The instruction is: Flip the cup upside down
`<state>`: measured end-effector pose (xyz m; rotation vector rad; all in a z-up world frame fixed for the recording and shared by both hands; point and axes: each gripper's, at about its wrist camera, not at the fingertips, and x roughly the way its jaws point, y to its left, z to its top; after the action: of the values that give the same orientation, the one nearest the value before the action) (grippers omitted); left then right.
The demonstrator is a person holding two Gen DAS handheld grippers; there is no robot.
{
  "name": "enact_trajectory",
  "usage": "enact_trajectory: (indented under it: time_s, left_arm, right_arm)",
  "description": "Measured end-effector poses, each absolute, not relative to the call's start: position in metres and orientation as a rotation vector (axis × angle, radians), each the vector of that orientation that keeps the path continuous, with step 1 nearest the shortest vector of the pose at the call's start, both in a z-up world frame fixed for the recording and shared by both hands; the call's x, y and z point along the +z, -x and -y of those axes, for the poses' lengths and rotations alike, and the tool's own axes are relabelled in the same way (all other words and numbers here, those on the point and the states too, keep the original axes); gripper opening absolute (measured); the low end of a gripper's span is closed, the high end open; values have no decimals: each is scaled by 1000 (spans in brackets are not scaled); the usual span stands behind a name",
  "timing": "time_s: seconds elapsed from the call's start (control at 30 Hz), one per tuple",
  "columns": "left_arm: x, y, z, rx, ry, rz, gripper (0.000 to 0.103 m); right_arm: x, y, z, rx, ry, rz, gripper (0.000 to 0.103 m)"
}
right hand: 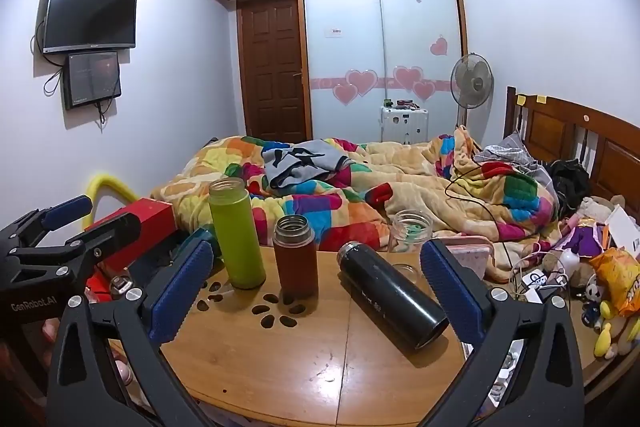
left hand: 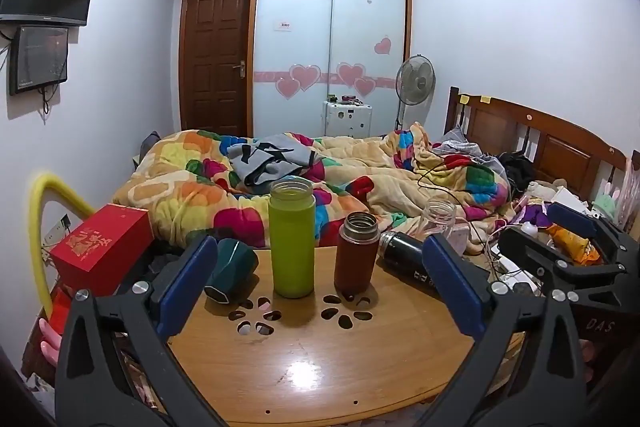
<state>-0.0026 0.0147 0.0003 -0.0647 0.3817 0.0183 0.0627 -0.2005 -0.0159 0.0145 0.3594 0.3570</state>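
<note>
On the round wooden table [left hand: 320,367] a lime green flask [left hand: 291,239] and a brown-red flask [left hand: 357,255] stand upright with open mouths. A black flask [right hand: 394,294] lies on its side; it also shows in the left wrist view [left hand: 404,257]. A dark green cup [left hand: 230,269] lies tipped at the table's left edge, by my left gripper's left finger. A clear glass jar [right hand: 409,237] stands at the far edge. My left gripper [left hand: 320,287] is open and empty before the flasks. My right gripper [right hand: 316,291] is open and empty, the black flask between its fingers' span.
A red box [left hand: 102,249] and a yellow foam tube [left hand: 40,227] sit left of the table. A bed with a colourful blanket [left hand: 360,183] lies behind. Cables, snack bags and toys [right hand: 592,275] crowd the right side. The left gripper shows in the right wrist view [right hand: 68,227].
</note>
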Motion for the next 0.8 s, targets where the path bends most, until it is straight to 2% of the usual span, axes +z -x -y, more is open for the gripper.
enact_trajectory:
  time_s: [0.8]
  left_arm:
    - [2, 6, -16, 21, 58, -371, 103]
  right_arm:
    - [-12, -57, 193, 362, 11, -340, 103]
